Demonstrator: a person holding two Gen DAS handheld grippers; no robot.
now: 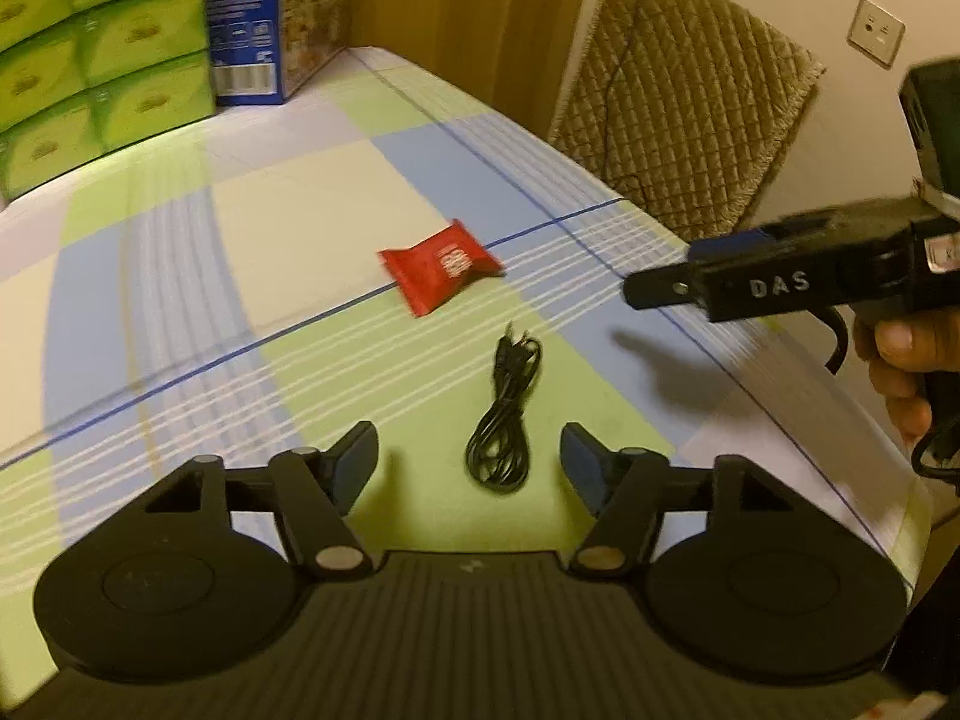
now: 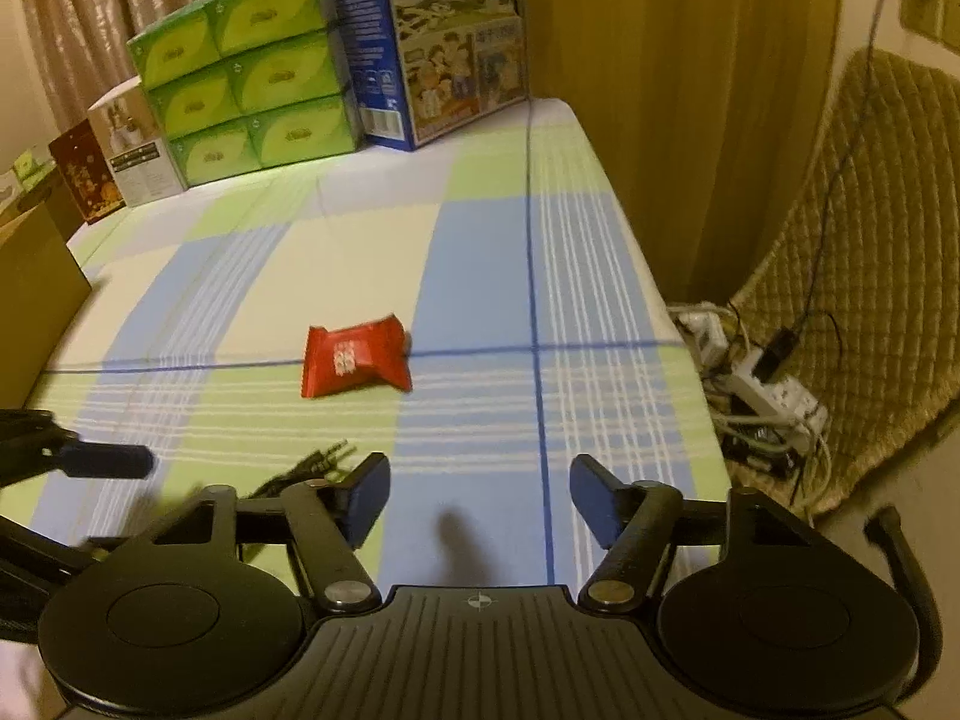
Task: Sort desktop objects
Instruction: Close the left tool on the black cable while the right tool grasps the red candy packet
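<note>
Coiled black cable [image 1: 503,415], long axis toward red packet [image 1: 441,268], both grippers' fingers [image 1: 354,461] spread, empty.

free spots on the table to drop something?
Bare cloth between the red packet and the green boxes, and right of the packet toward the table edge. Crowded: far end with stacked boxes and blue carton; near side holds the black cable.

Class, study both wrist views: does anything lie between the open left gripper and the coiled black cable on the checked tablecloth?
Nothing visible does. The black cable lies on bare tablecloth directly ahead of the open left gripper, between its fingers' line. The red packet lies beyond the cable, and the right gripper hovers off to the side.
</note>
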